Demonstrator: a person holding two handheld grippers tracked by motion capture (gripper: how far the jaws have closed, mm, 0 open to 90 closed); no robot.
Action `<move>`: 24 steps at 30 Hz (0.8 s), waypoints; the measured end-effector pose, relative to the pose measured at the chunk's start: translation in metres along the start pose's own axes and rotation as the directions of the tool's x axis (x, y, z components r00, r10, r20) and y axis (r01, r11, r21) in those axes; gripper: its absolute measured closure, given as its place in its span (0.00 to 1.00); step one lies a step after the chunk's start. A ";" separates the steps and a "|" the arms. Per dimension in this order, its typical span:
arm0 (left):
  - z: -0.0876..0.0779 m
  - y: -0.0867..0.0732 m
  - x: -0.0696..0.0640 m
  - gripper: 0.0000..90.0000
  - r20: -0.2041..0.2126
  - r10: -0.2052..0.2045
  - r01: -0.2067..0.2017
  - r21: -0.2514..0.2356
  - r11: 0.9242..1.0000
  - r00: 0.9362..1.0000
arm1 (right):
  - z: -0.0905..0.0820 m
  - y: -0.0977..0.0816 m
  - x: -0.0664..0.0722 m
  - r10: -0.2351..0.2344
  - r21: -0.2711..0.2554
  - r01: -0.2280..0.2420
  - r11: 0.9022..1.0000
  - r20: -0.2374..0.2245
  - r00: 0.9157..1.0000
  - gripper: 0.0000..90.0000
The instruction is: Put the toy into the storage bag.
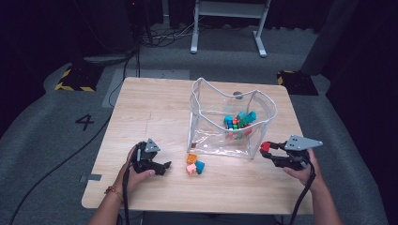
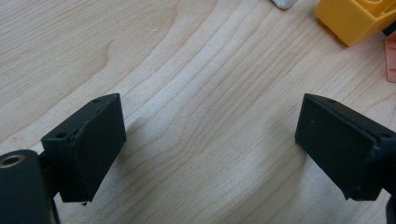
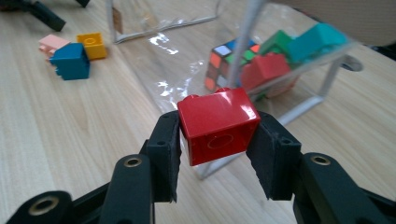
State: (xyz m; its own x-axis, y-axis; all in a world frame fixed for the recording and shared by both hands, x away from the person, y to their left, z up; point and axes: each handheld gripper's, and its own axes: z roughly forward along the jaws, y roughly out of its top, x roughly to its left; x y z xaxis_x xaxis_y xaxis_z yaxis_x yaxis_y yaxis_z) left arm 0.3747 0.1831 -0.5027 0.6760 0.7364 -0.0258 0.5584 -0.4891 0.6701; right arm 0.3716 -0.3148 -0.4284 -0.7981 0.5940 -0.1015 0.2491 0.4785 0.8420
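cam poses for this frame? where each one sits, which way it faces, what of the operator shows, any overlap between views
High view: above the person's side, looking forward and down on the table and clear bag; forearms, left gripper and right gripper show.
Left gripper view: rides the left gripper, facing bare wood; its two black jaws stand wide apart, orange brick at top right.
Right gripper view: rides the right gripper, facing the bag; jaws clamp the red brick.
Shared: the high and right gripper views both show the red brick, bag, and loose blue brick.
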 end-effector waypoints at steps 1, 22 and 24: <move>0.000 0.000 0.000 0.10 0.001 0.000 0.000 0.000 1.000 1.000 | -0.002 0.000 -0.002 0.005 -0.002 -0.005 1.000 0.010 1.000 0.62; 0.000 0.000 0.000 0.09 0.004 -0.001 0.001 0.004 1.000 1.000 | -0.027 0.012 -0.064 0.147 -0.070 -0.135 0.988 0.218 0.965 0.62; 0.000 0.000 0.000 0.09 0.001 -0.001 0.000 0.006 1.000 1.000 | -0.029 0.019 -0.072 0.154 -0.090 -0.136 0.987 0.234 0.960 0.62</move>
State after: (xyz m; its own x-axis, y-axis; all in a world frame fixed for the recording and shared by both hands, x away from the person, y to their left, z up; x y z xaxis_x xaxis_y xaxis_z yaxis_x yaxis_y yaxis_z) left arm 0.3749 0.1830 -0.5022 0.6764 0.7360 -0.0272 0.5617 -0.4916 0.6654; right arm 0.4177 -0.3667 -0.3894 -0.5993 0.7952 -0.0919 0.3052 0.3332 0.8921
